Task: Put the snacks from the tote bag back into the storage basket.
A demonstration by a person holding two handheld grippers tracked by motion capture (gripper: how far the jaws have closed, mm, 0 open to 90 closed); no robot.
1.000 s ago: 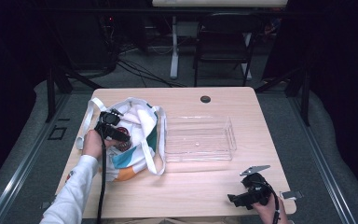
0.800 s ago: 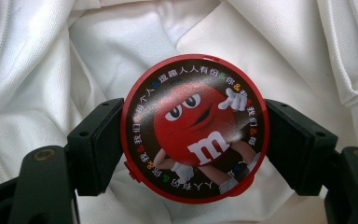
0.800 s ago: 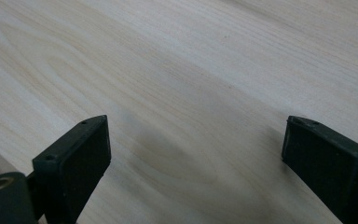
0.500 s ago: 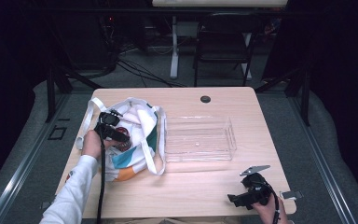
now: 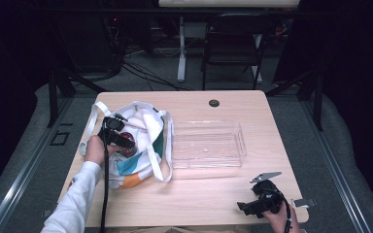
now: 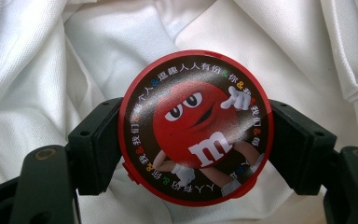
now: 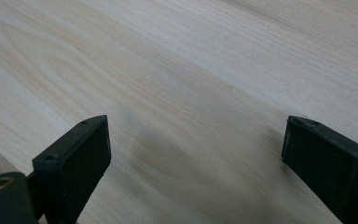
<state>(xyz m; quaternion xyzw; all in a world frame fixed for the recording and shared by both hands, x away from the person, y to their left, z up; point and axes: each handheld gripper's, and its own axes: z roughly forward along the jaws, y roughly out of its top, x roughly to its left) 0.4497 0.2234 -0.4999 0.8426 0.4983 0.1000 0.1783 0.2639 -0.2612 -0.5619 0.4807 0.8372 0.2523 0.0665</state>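
A round red tin [image 6: 196, 127] with a red cartoon candy figure on its lid sits between the jaws of my left gripper [image 6: 193, 147], which is shut on it. White cloth of the bag [image 6: 98, 56] lies behind the tin. From above, my left gripper [image 5: 126, 142] hangs over the open white bag [image 5: 143, 145] with teal and orange patches, at the table's left. My right gripper [image 5: 245, 208] rests low near the table's front right edge. Its jaws stand wide open [image 7: 196, 163] over bare wood, nothing between them.
A clear plastic tray [image 5: 208, 144] lies in the middle of the wooden table [image 5: 199, 194], just right of the bag. A small dark round grommet [image 5: 214, 103] is near the far edge. A chair [image 5: 233, 48] and cables stand beyond the table.
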